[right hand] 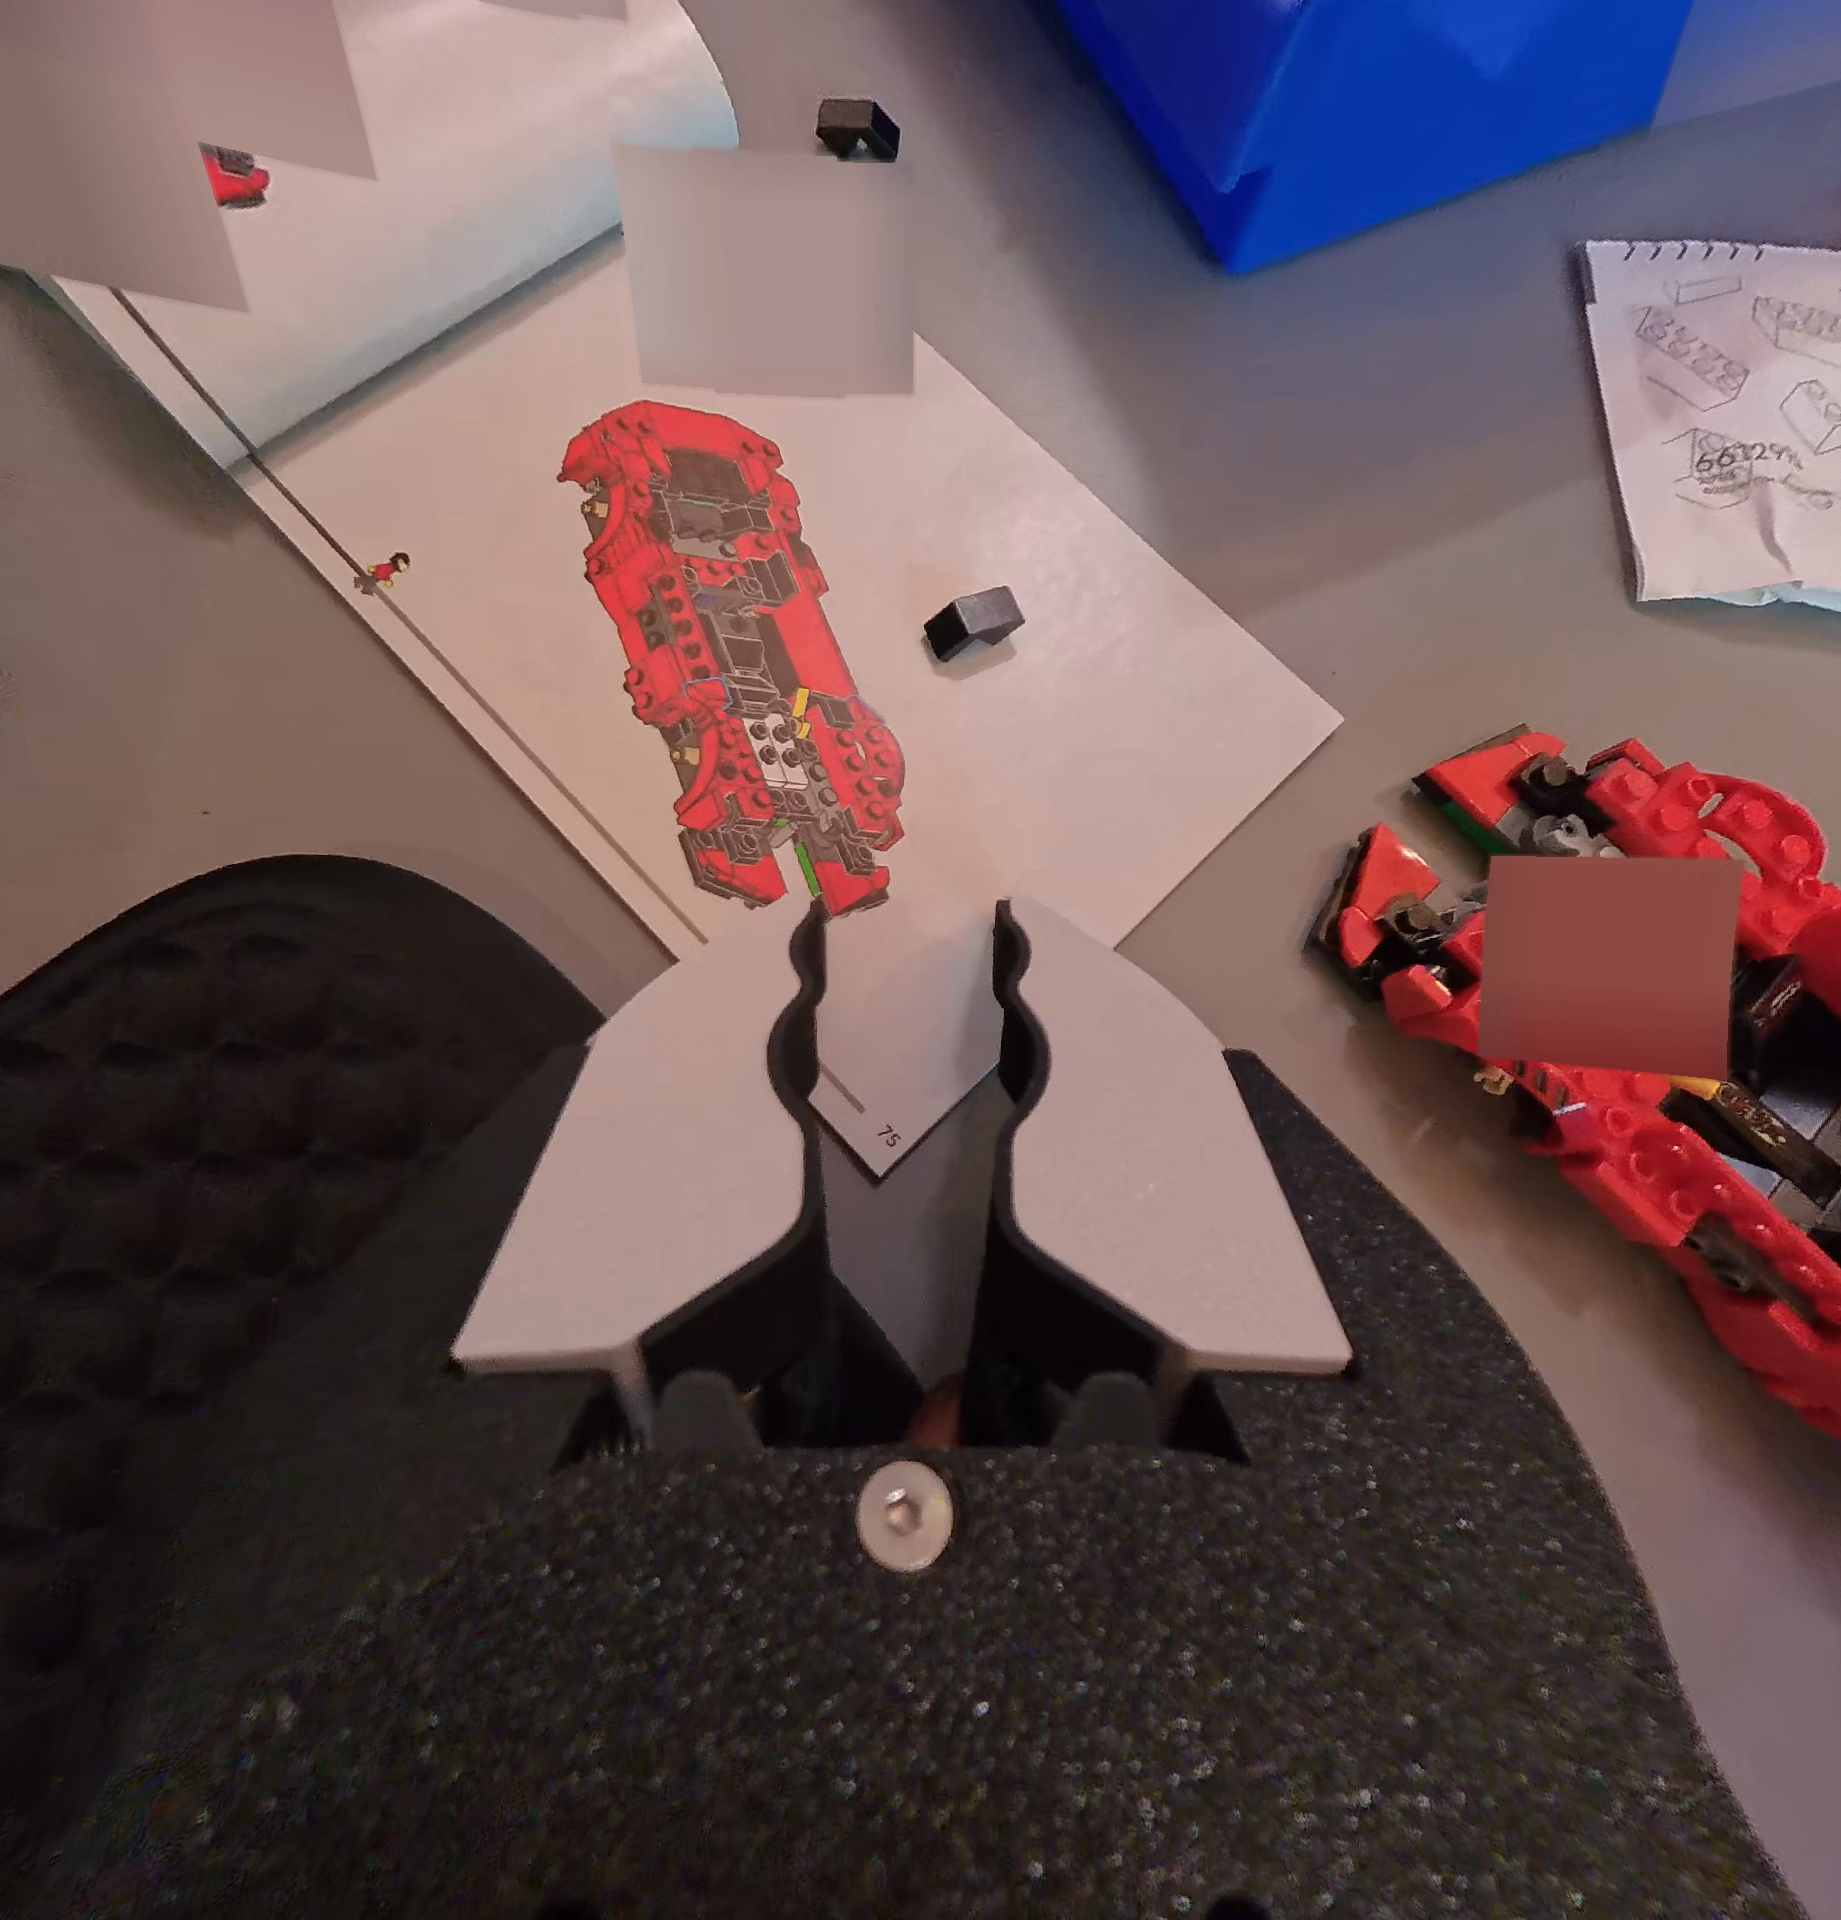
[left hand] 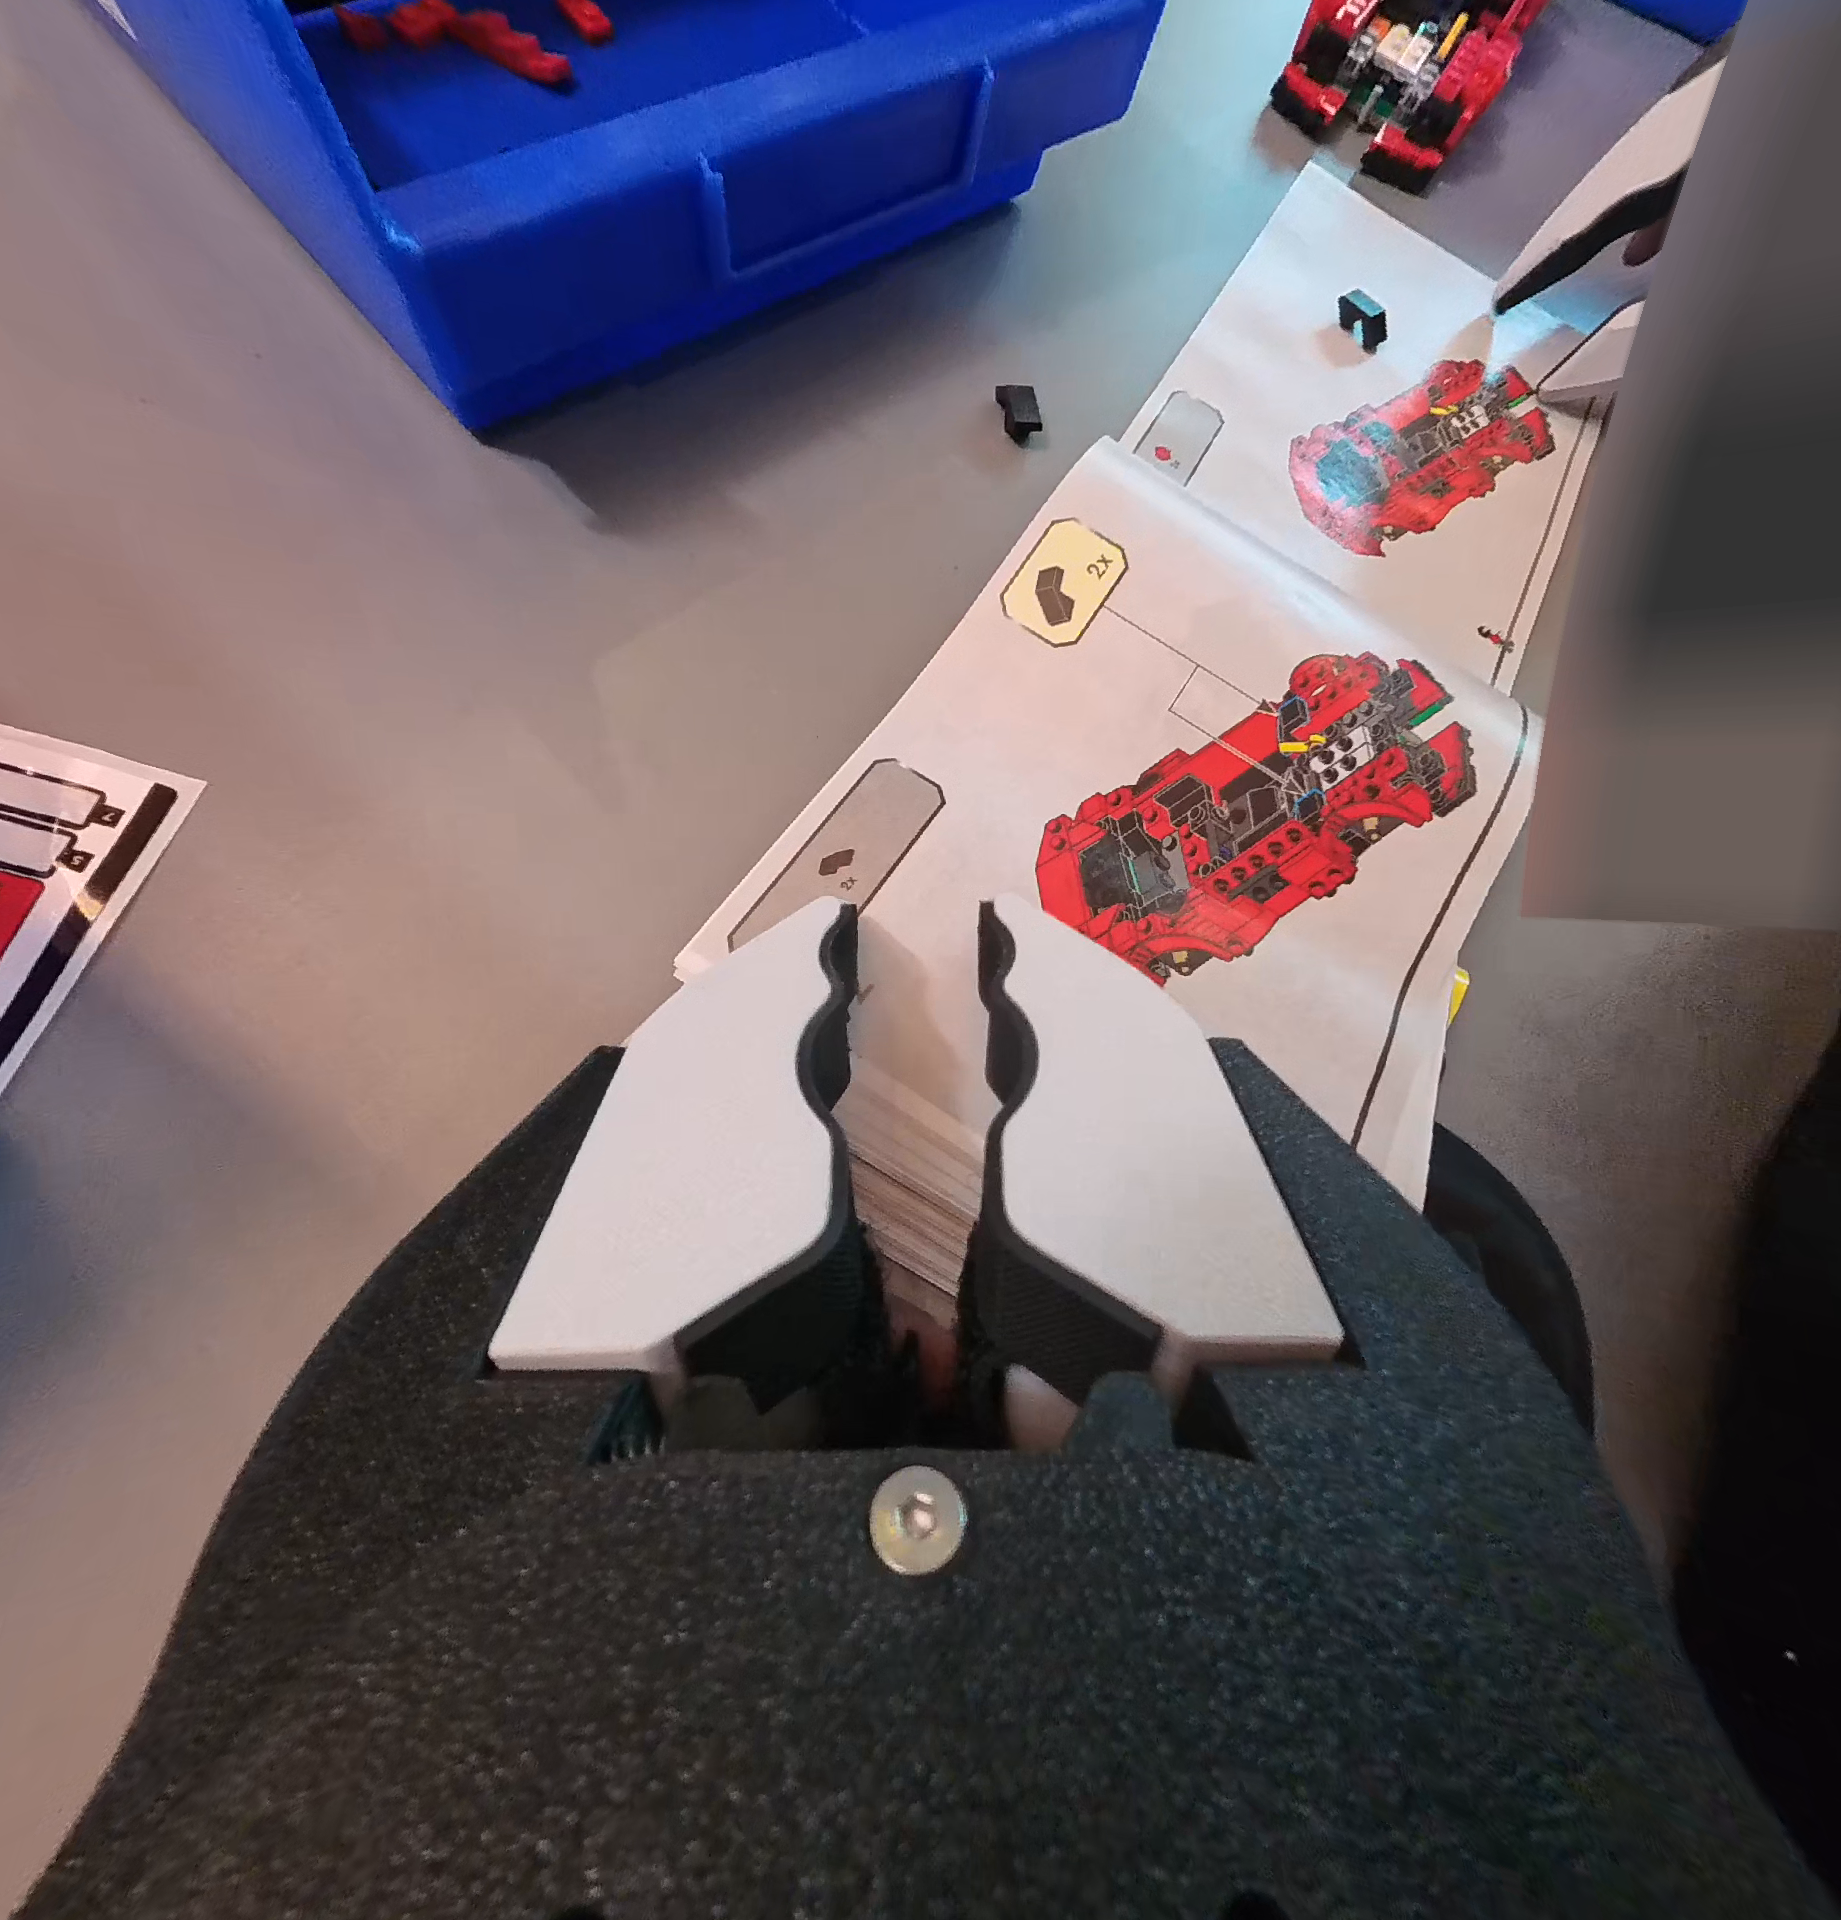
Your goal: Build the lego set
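Two hand-held grippers hover over a grey table [left hand: 324, 582] where a red toy car is being built from bricks. The left gripper [left hand: 916, 920] has its pale fingers slightly parted, holding nothing, poised above the open instruction booklet [left hand: 999, 790]. The right gripper [right hand: 908, 914] is likewise a little open and empty, above the booklet's near corner. One small black brick [right hand: 973, 621] lies on the booklet page beside a printed picture of the car; a second black brick [left hand: 1018, 409] sits on the table just off the page. The half-built red car [right hand: 1643, 1049] rests on the table right of the booklet. A blue parts bin [left hand: 687, 208] stands farther back, a sticker sheet [left hand: 54, 883] at left.
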{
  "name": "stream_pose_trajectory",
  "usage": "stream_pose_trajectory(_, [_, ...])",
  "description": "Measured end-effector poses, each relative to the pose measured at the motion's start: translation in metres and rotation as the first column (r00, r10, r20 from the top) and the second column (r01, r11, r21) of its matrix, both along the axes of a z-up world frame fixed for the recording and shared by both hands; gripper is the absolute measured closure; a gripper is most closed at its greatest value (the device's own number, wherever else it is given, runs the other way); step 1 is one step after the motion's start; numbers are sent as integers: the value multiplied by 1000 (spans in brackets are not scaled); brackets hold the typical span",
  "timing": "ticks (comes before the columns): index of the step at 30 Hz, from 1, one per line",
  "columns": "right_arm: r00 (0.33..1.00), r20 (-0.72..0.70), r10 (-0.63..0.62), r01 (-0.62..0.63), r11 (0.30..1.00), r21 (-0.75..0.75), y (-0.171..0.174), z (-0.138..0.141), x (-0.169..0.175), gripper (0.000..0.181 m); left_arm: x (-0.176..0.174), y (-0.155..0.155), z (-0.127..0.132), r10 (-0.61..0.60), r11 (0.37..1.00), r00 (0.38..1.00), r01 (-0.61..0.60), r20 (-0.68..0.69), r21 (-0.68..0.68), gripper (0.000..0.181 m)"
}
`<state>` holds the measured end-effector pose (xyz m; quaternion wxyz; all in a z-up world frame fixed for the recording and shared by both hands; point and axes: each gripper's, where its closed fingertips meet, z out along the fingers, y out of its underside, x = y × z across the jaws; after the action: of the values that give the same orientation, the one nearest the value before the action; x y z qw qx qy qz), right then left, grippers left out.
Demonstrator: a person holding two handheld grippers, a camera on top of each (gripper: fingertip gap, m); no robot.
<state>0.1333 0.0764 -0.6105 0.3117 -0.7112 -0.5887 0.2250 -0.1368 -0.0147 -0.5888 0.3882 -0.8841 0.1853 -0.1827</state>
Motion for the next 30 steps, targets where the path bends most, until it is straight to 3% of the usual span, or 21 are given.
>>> stream_pose_trajectory(18, [1000, -17, 18, -17, 996, 84, 0, 5, 0, 148, -1, 0, 2, 4, 1000, 998, -2, 67, -21, 162])
stream_pose_trajectory(21, [990, -137, -27, 44, 991, 129, 6, 24, 3, 138, 1, 0, 4, -8, 1000, 998, 8, 59, 1, 162])
stream_pose_trajectory(25, [962, -213, -170, 175, 984, 5, 21, 34, 27, 113, 2, -1, 6, -22, 999, 999, 20, 40, 41, 162])
stream_pose_trajectory(30, [899, -256, -355, 360, 932, -31, 53, 32, 57, 110, 5, -3, 9, -44, 995, 999, 42, 18, 92, 163])
